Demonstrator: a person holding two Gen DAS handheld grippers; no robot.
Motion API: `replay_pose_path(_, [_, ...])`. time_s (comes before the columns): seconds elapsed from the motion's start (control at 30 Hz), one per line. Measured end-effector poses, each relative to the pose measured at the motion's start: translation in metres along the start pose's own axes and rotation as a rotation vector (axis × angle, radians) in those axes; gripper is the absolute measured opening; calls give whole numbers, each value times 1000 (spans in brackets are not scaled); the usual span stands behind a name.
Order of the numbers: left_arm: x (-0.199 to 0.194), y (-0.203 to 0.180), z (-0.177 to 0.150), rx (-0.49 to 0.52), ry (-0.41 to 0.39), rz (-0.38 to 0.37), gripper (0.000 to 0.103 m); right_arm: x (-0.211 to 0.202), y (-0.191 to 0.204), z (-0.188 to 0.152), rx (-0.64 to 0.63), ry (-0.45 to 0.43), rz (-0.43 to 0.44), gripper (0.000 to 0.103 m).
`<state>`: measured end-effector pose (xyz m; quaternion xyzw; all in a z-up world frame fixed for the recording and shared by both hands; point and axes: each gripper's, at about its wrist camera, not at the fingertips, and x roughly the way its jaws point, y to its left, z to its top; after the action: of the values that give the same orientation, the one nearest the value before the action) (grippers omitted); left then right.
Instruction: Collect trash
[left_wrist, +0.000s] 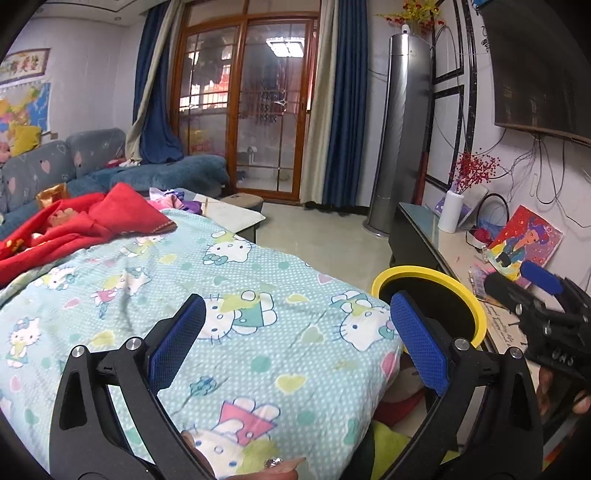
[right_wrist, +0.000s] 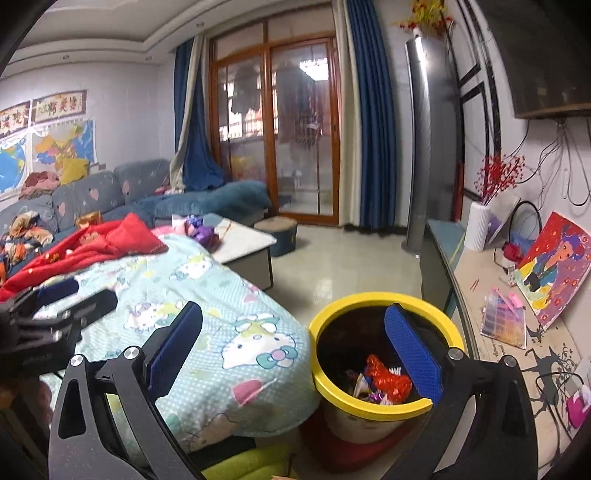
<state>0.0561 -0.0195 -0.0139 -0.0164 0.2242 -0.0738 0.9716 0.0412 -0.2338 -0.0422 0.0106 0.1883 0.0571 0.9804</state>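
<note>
Both tools are empty. The right tool (right_wrist: 291, 350) stands with its blue pads spread wide and nothing between them, hanging just above the near rim of the yellow-rimmed bin (right_wrist: 384, 408). The left tool (left_wrist: 295, 343) is likewise wide and empty, out over the cat-print quilt (left_wrist: 221, 302), with the bin's rim (left_wrist: 480, 314) showing just to its right.

The trash already gathered lies in the bottom of the bin: a crumpled red wrapper (right_wrist: 388, 380) among smaller scraps of paper and foil. So the drop looks done, and I judge the step in hand is going back for more.

The likeliest next pickings are the purple and pink scraps (right_wrist: 201, 229) at the far end of the quilt, beside the pale low surface (right_wrist: 243, 236). I cannot tell from here whether they are wrappers or cloth.

To do it well, lift clear of the rim before swinging left, so the bin, which stands on the floor hard against the quilt's edge, is not knocked. Keep the pads wide on the approach and pinch only the scrap, not a fold of quilt. The red blanket (right_wrist: 110, 240) is bedding, not trash.
</note>
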Motion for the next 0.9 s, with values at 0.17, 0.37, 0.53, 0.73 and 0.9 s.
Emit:
replay_pose_path(0.17, [-12, 4, -8, -13, -18, 3, 92, -21, -2, 2, 35, -114, -42, 96])
replay_pose_path(0.37, [-14, 6, -10, -21, -27, -9, 92, -23, 1, -1, -7, -143, -56, 96])
replay_pose_path(0.53, [-15, 8, -10, -30, -36, -17, 92, -19, 6, -4, -32, -130, -58, 96])
replay_pose_path(0.73, [-16, 9, -10, -31, -35, -17, 92, -17, 8, -5, -34, -116, -44, 96])
replay_pose_path(0.9, [-16, 8, -11, -29, -35, -15, 92, -16, 9, -5, -31, -114, -44, 96])
